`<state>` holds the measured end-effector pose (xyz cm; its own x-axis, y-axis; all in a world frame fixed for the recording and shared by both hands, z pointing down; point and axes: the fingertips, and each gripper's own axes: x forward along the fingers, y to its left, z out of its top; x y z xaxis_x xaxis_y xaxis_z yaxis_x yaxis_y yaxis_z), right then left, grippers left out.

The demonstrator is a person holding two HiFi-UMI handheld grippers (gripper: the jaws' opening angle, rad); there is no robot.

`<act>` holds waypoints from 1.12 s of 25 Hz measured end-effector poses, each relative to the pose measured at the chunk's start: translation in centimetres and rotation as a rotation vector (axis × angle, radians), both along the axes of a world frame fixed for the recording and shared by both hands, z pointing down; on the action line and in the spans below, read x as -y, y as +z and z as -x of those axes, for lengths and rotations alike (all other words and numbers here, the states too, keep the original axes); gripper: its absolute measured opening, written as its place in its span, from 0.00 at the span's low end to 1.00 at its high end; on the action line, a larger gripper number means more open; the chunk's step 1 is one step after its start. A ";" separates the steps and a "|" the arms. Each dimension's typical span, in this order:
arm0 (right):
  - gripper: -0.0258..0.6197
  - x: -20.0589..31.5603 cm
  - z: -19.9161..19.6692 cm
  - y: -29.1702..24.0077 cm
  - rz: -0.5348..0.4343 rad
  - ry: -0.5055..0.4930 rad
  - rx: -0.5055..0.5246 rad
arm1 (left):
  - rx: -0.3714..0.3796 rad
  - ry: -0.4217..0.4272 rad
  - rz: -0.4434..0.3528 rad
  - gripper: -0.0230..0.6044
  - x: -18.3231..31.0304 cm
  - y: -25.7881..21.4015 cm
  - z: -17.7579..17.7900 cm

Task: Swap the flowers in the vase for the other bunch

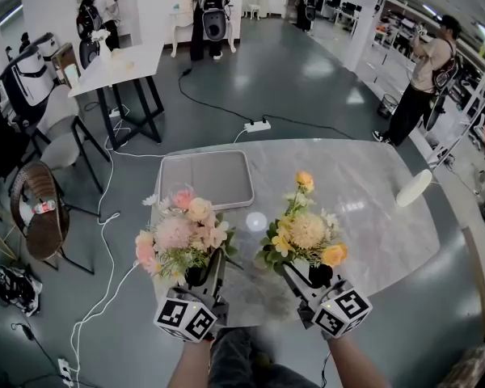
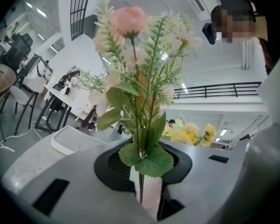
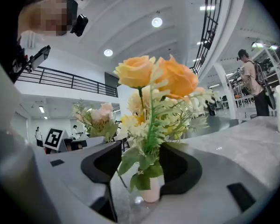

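Mid-swap, I reckon: left gripper (image 1: 210,263) clamped narrow on the pink bunch (image 1: 178,233), right gripper (image 1: 305,272) with wider jaws holding the yellow bunch (image 1: 305,233), both above the marble table's (image 1: 372,192) near edge; next, 1 bunch needs lowering stem-first into the vase, maybe that pale round spot (image 1: 256,221) between them.

We see our left gripper (image 2: 142,167) with both jaws pressed on the white-wrapped stems of the pink bunch (image 2: 135,78), which stands upright. Behind the pink bunch, low to its right, the yellow bunch (image 2: 193,133) shows; to its left, a white tray (image 2: 72,141) lies on the marble table (image 2: 28,164).
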<state>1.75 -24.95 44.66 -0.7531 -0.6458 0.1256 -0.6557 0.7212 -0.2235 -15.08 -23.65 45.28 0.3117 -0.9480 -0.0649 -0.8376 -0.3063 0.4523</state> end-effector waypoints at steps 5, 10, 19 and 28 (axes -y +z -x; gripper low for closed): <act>0.42 0.1 -0.5 0.0 0.023 0.022 0.014 | 0.001 -0.003 0.003 0.19 -0.2 -0.2 0.0; 0.42 -1.2 -0.9 1.6 0.043 0.038 0.027 | 0.002 -0.001 -0.002 0.19 -1.6 0.7 0.2; 0.42 -1.6 -1.2 2.5 0.073 0.047 0.037 | 0.008 0.001 -0.002 0.19 -2.3 0.8 0.1; 0.41 -2.5 -1.5 2.8 0.080 0.043 0.034 | 0.013 0.019 0.003 0.19 -3.2 0.9 -0.6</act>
